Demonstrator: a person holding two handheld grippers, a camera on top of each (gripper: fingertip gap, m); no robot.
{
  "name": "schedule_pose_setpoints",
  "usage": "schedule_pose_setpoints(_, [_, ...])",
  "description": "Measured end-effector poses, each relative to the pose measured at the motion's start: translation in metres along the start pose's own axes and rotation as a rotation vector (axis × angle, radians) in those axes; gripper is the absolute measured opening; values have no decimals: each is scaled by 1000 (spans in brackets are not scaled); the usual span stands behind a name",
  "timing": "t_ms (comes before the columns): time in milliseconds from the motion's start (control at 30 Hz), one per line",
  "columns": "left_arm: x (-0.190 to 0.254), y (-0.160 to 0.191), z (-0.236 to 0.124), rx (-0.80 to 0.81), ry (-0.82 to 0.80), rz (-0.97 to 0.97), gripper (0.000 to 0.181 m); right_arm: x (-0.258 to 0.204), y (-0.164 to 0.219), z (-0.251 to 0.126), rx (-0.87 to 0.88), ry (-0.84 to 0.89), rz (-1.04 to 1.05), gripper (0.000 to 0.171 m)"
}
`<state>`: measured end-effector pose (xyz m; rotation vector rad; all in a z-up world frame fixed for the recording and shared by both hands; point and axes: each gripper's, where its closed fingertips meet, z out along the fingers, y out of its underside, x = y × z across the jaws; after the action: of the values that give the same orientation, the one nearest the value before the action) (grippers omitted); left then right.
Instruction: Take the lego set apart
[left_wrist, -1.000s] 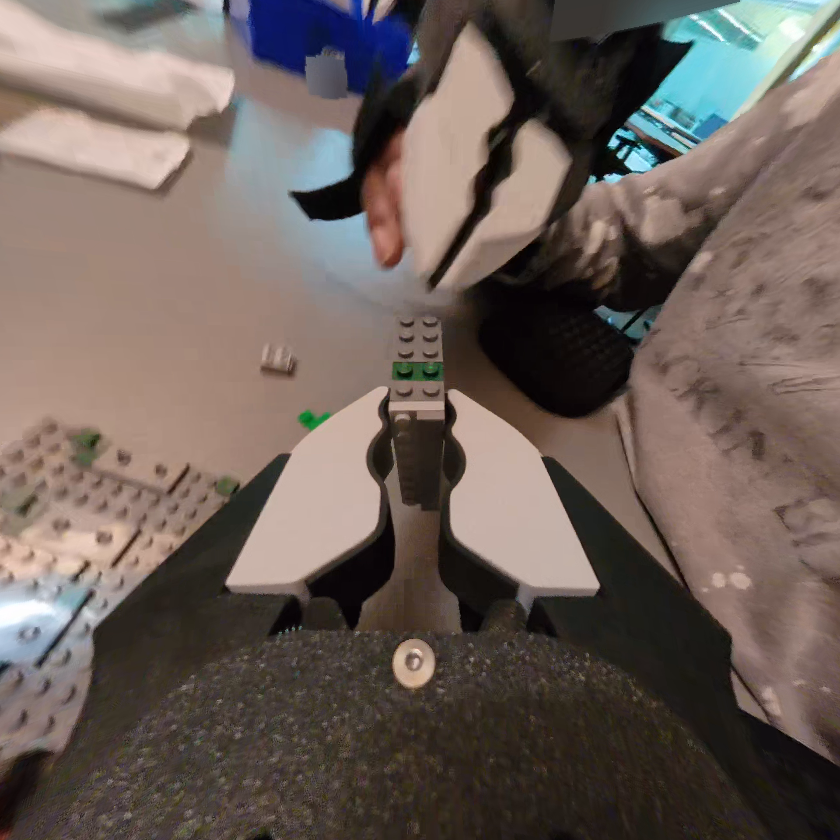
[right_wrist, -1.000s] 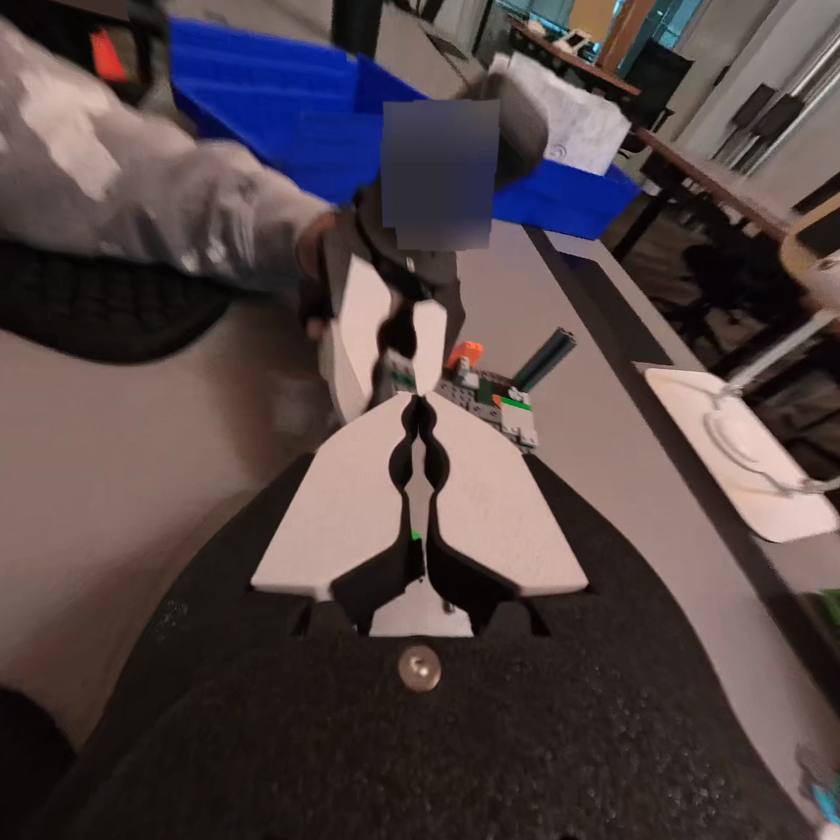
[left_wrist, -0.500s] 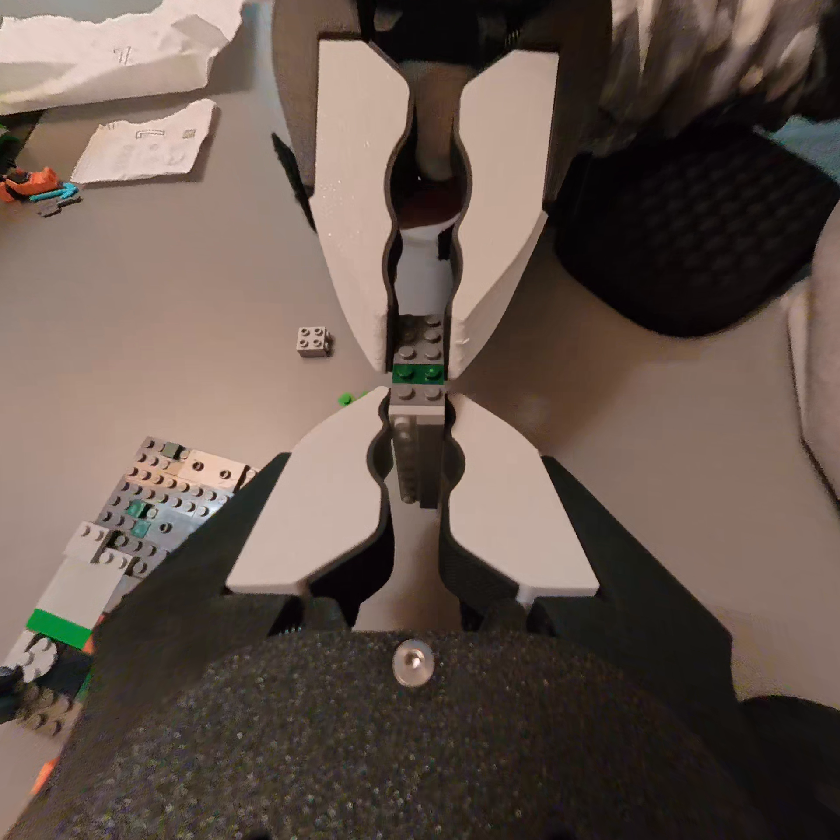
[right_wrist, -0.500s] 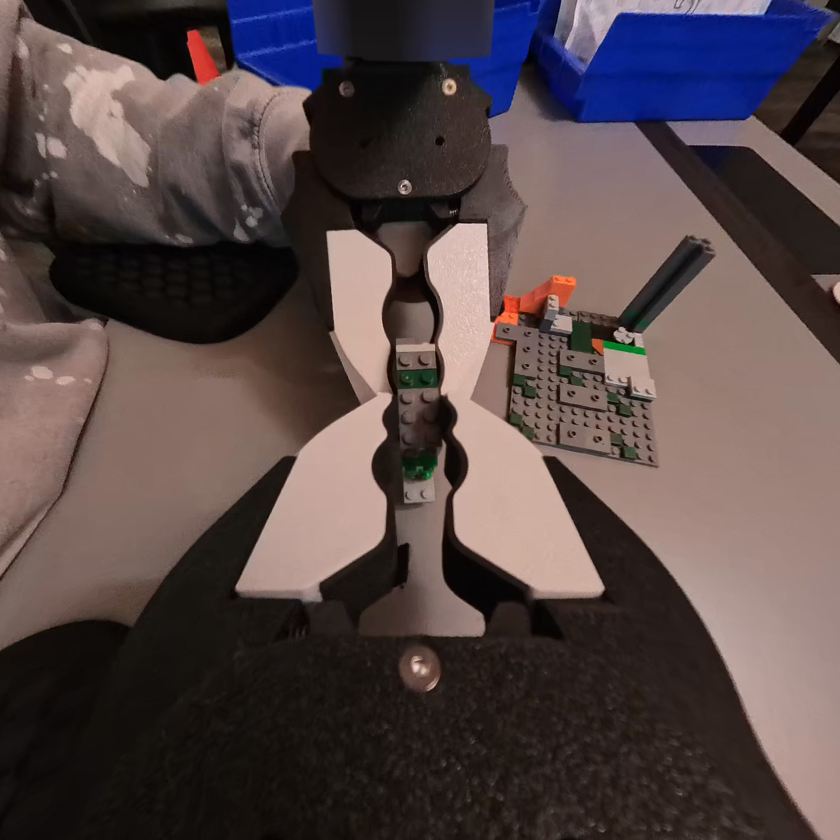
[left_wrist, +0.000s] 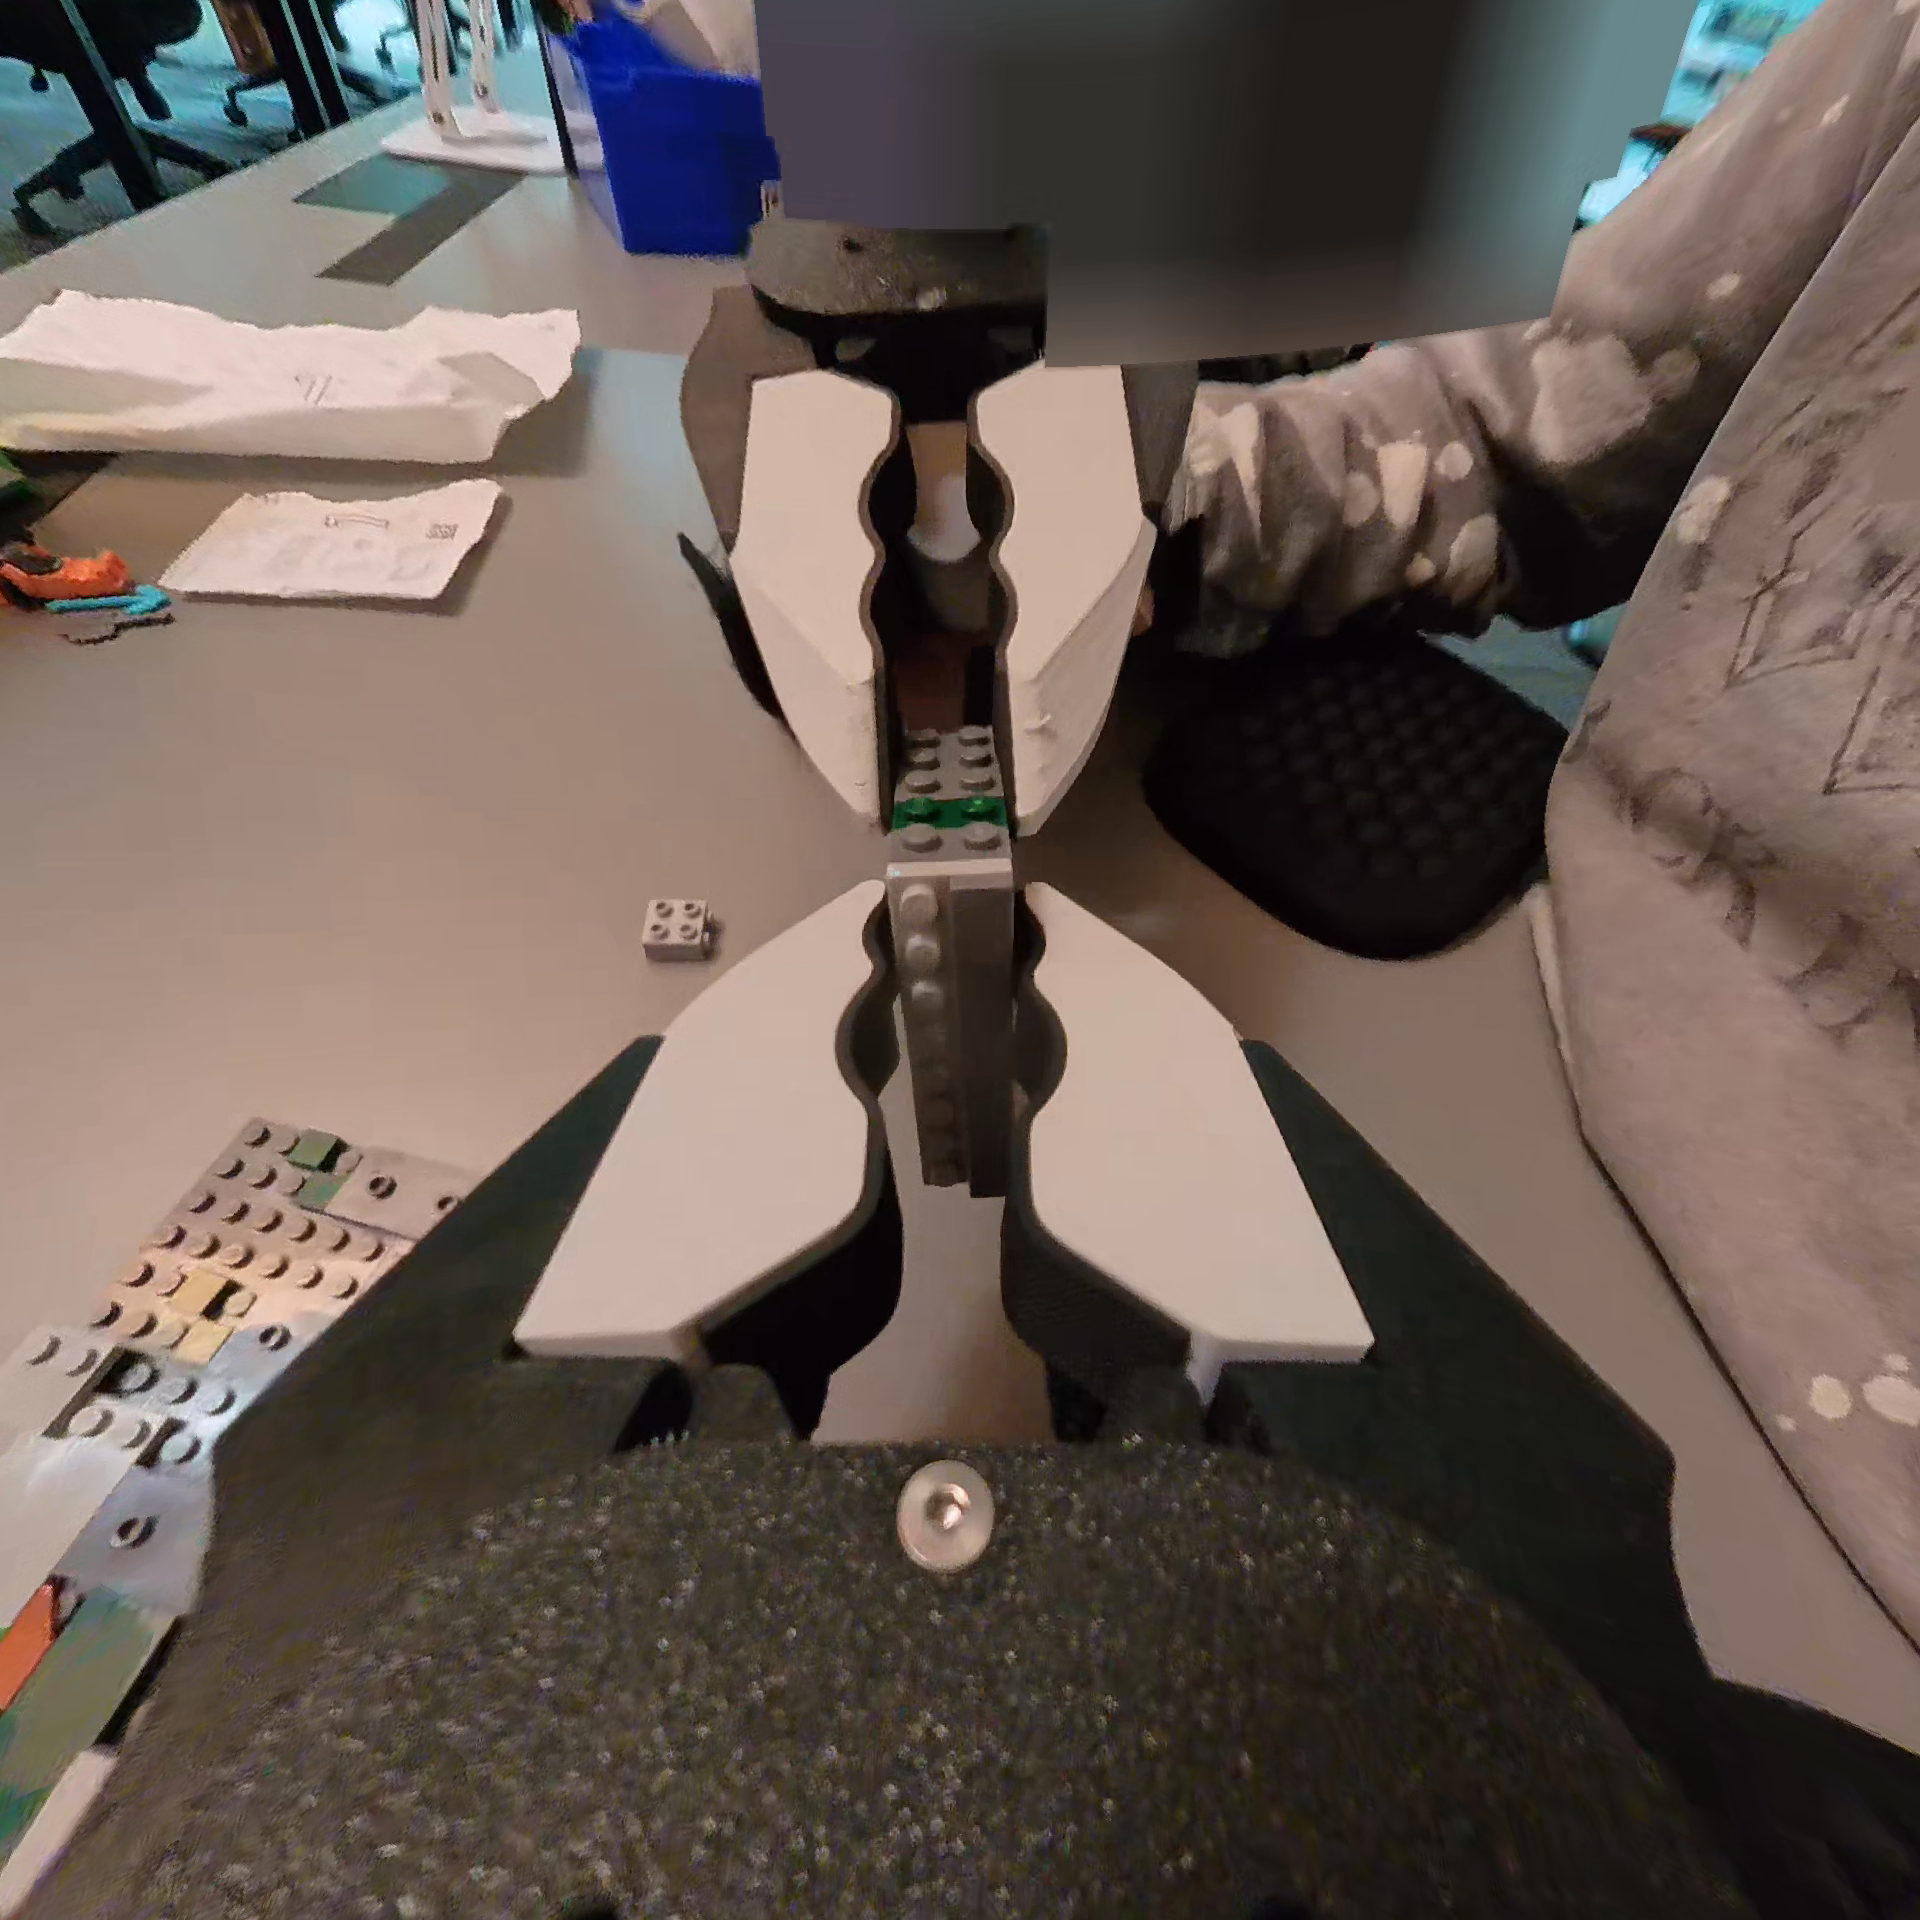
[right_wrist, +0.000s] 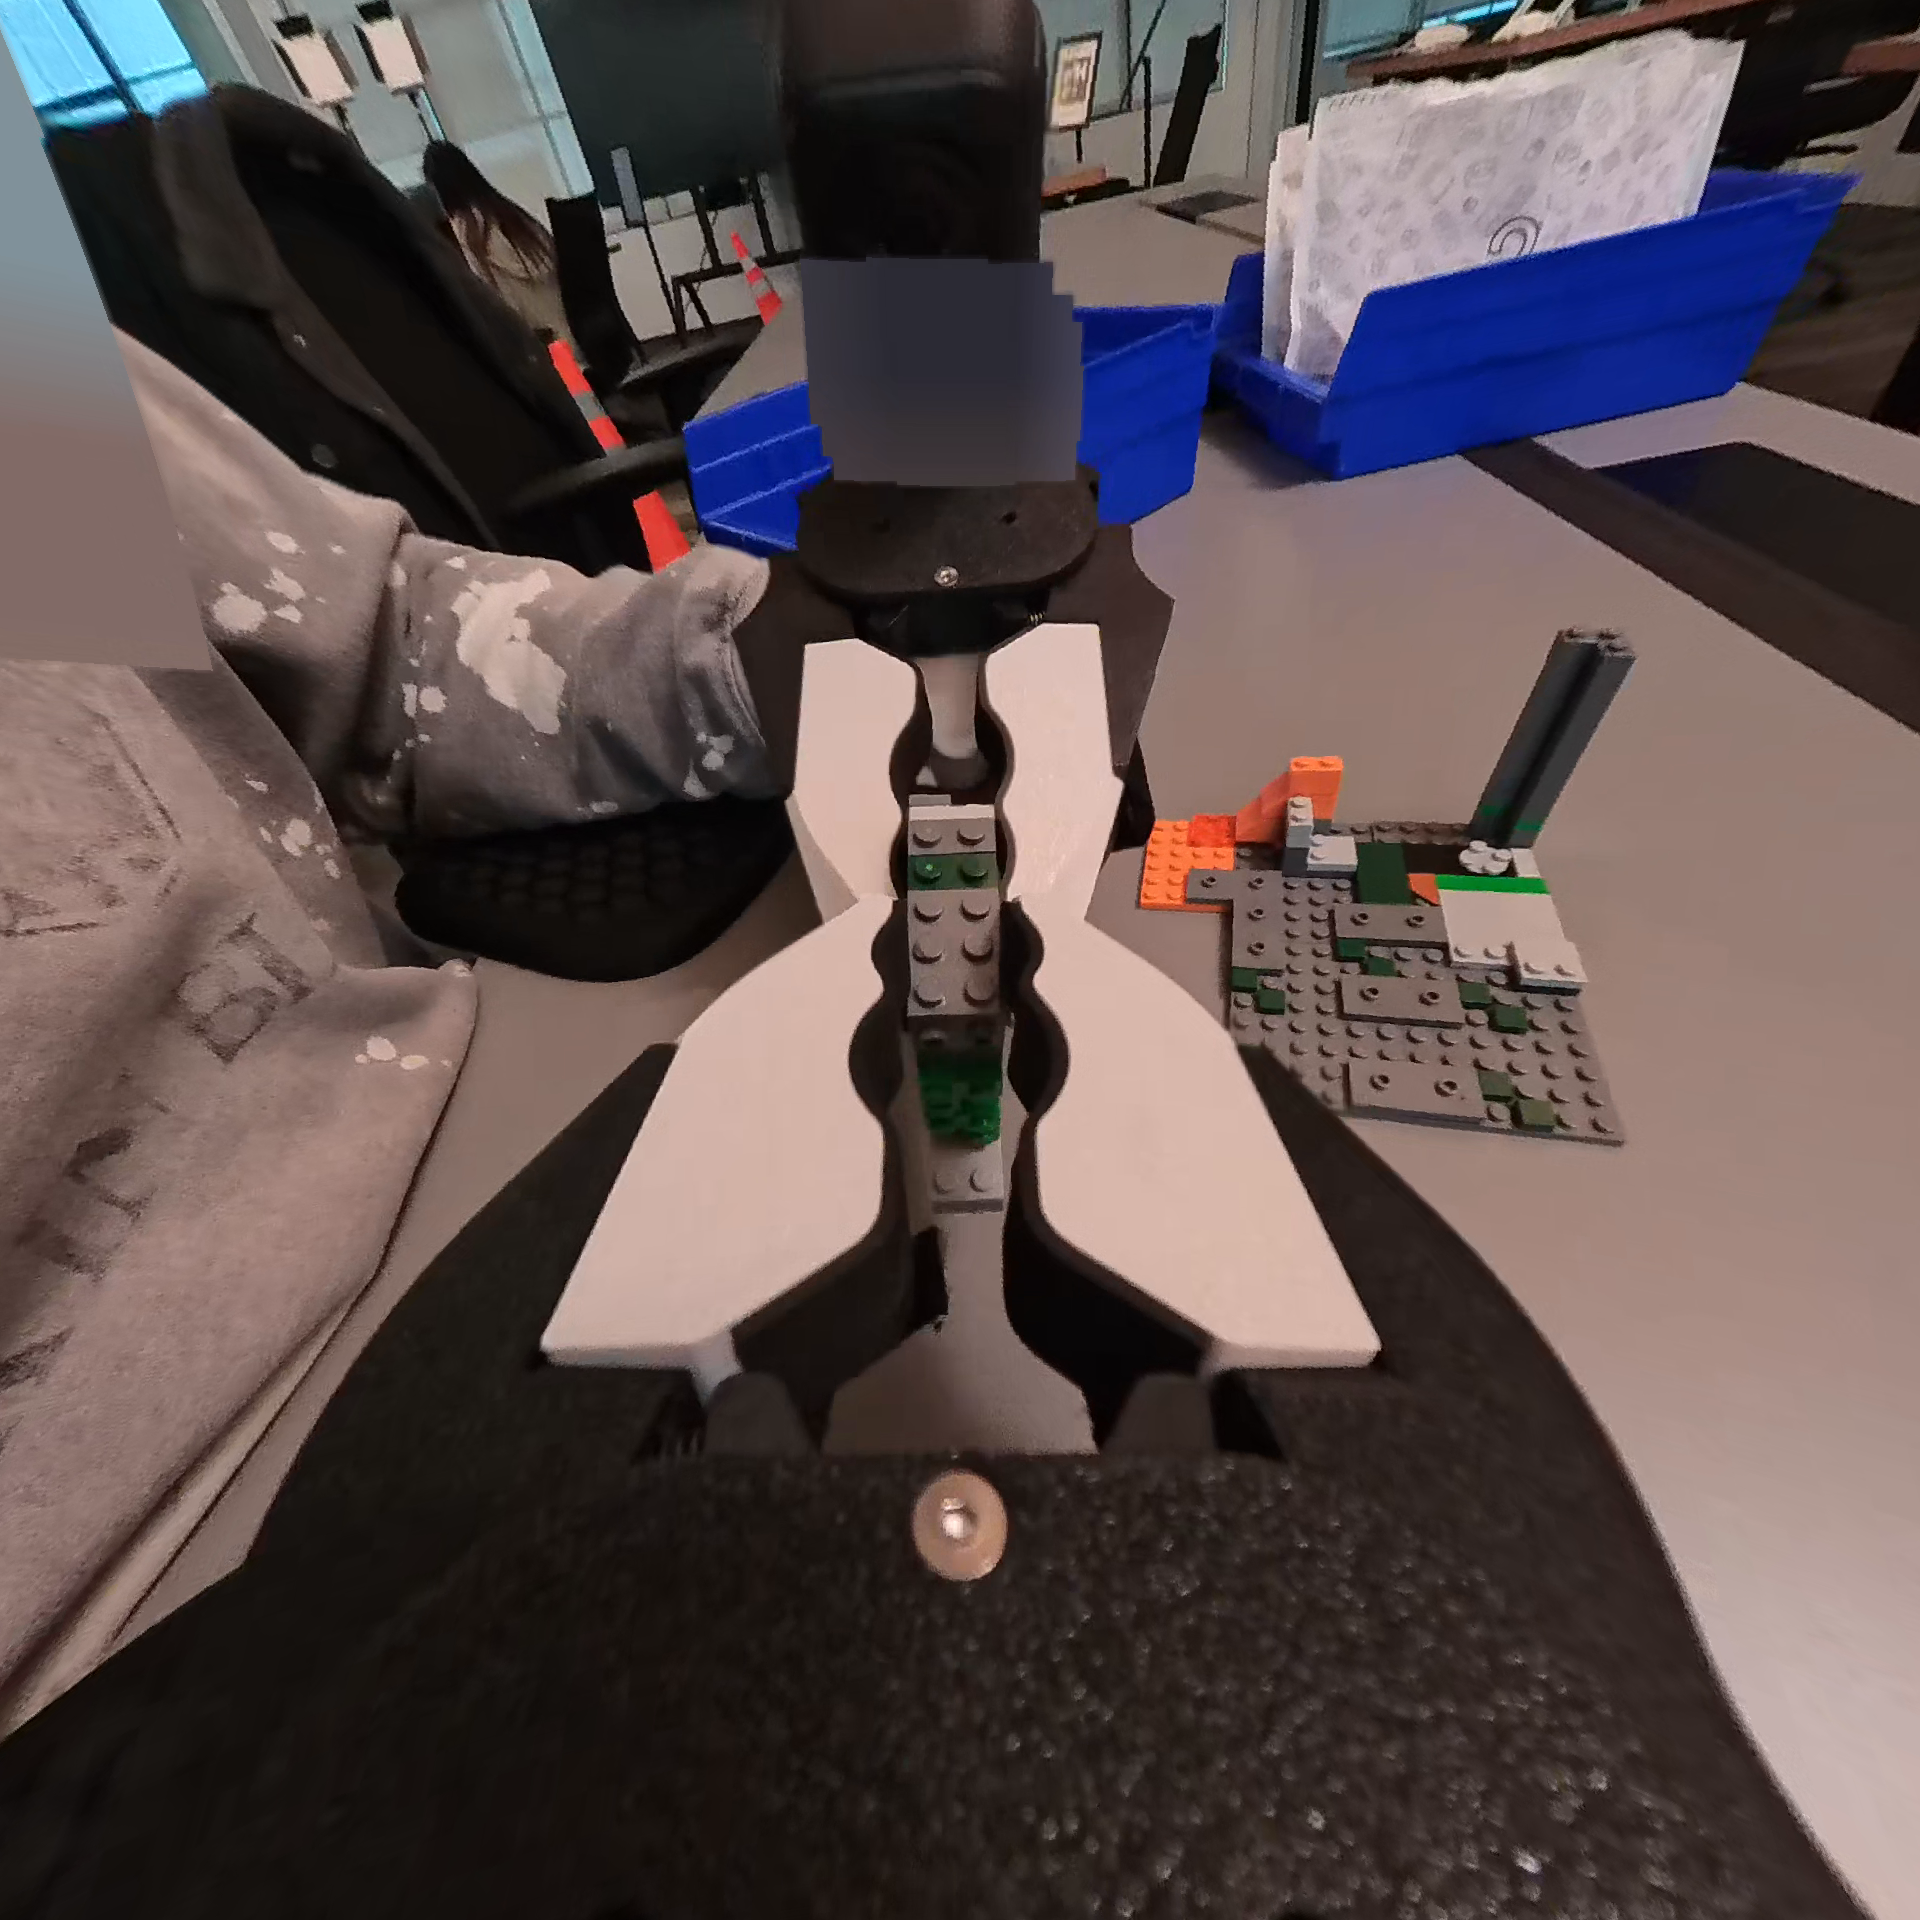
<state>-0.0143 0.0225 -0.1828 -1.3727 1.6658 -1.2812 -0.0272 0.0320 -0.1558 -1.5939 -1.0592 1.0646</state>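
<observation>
- The left gripper (left_wrist: 951, 899) and right gripper (right_wrist: 951, 914) meet tip to tip above the grey table (left_wrist: 416, 779), each pinching one end of a narrow grey-and-green lego column (right_wrist: 954, 961).
- The column bridges both pairs of white fingers (left_wrist: 769, 1091).
- Beside it on the table lies the studded grey baseplate (right_wrist: 1423, 1018), with a dark tower (right_wrist: 1553, 732) upright at its far corner.
- A loose grey 2x2 brick (left_wrist: 677, 927) sits near the column.

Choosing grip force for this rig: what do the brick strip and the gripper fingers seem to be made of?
Brick strip: hard moulded plastic, slight sheen, crisp studs in grey and green. Fingers of the right hand-held gripper: matte white with sharply cut wavy edges, probably rigid plastic or a printed part; the pictures leave that open.
</observation>
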Motion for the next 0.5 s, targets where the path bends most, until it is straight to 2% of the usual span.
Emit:
schedule_pose_setpoints(167, [-3, -11, -3, 81, 2, -17, 20, 3, -9, -4, 70, -9, 43, 16])
schedule_pose_setpoints(367, [-4, -14, -2, 76, -21, -6, 20, 4, -11, -7, 118, -53, 96, 16])
schedule_pose_setpoints(400, [-4, -10, -2, 58, -12, -3, 20, 7, -20, -14, 167, -39, 93, 17])
schedule_pose_setpoints(433, [-10, 7, -6, -8, -52, -5, 20, 16, -40, -36, 290, -14, 117, 16])
schedule_pose_setpoints(467, [-15, 11, -13, 26, -61, -46, 19, 24, -49, -57, 336, 9, 126, 16])
schedule_pose_setpoints(500, [-13, -4, -19, 105, -42, -64, 19, 22, -41, -55, 279, 34, 81, 16])
